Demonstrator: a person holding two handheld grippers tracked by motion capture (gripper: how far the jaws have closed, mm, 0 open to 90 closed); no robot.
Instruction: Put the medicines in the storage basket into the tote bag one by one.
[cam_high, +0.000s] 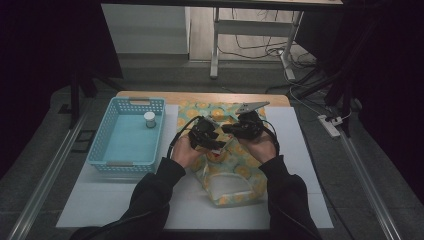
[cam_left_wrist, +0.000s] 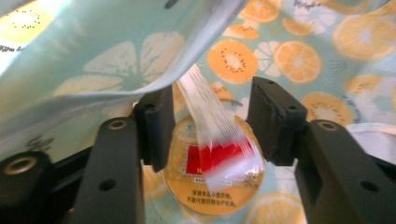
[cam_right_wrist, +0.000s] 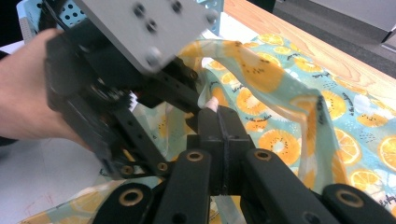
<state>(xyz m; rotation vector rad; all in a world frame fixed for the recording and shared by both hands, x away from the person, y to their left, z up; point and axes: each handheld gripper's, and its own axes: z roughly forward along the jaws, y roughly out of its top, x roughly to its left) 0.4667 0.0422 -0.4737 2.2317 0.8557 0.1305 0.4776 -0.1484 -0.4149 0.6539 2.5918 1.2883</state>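
Fruit-print bag (cam_high: 231, 172) lies on the white-covered tabletop (cam_high: 300, 200) before a person in dark sleeves. Right tongs (cam_right_wrist: 218, 122) are clamped on the bag's thin edge, lifting it. Left tongs (cam_left_wrist: 205, 121) stand apart around a clear packet (cam_left_wrist: 219, 144) with a red patch, not pressing it. Farther left, a blue basket (cam_high: 107, 150) contains a small white jar (cam_high: 149, 119)

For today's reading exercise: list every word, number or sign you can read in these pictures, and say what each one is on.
Round yellow label seen through the clear packet: two lines of Chinese characters, too blurred to read.
Red patch on that label: a pale mark, unreadable.
Fruit-print bag: small dark script among the orange slices, too small to read.
White jar in the basket: no text can be made out.
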